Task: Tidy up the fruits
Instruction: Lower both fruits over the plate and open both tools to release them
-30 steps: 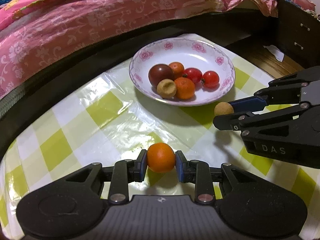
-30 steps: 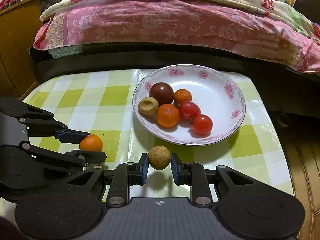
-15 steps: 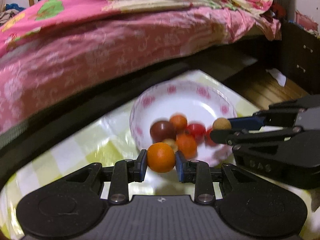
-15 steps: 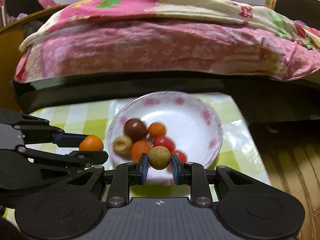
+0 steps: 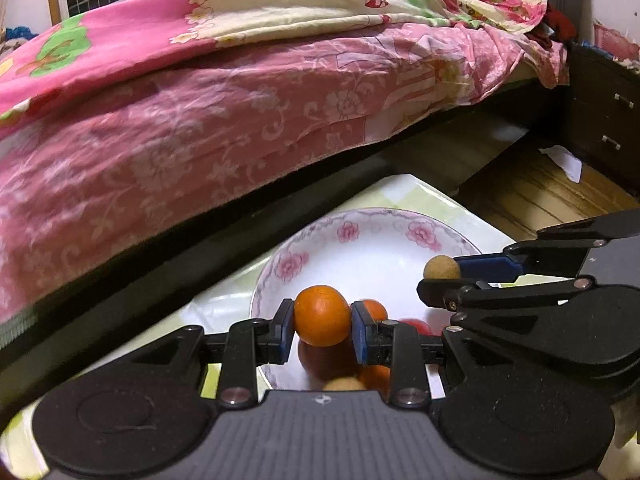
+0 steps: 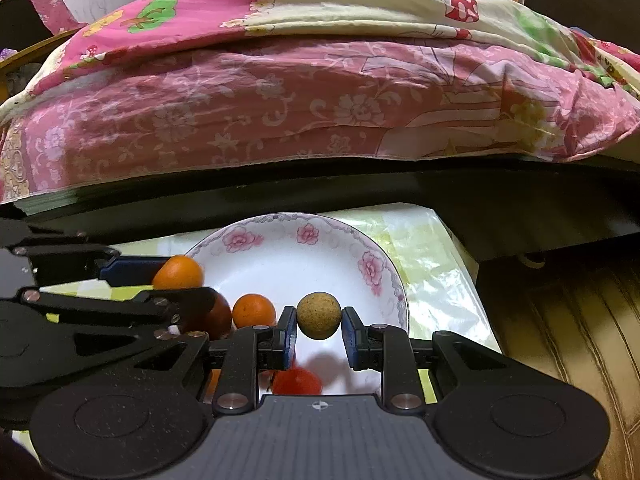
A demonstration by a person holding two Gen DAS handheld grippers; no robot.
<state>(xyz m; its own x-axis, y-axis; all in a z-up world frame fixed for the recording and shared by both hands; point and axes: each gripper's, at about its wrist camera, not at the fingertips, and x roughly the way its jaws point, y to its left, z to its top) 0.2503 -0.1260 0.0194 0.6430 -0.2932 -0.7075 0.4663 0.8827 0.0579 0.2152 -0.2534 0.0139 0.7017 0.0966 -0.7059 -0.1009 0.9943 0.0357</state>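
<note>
My left gripper [image 5: 322, 330] is shut on an orange [image 5: 322, 315] and holds it above the near left part of the white flowered plate [image 5: 360, 256]. My right gripper [image 6: 319, 330] is shut on a small tan round fruit [image 6: 319, 315] and holds it above the plate [image 6: 304, 256], to the right of the left gripper. The orange also shows in the right wrist view [image 6: 179, 273], and the tan fruit in the left wrist view [image 5: 441, 267]. Several fruits lie in the plate beneath, partly hidden: an orange one [image 6: 253, 311] and a red tomato [image 6: 298, 383].
The plate stands on a low table with a green-and-white checked cover [image 6: 432, 264]. A bed with a pink floral quilt [image 5: 240, 100] and a dark frame runs right behind the table. Wooden floor [image 6: 568, 320] lies to the right, with a dark drawer cabinet [image 5: 600, 128].
Both grippers have lifted their fruits off the table and carried them forward over the plate. The views have tilted up toward the bed.
</note>
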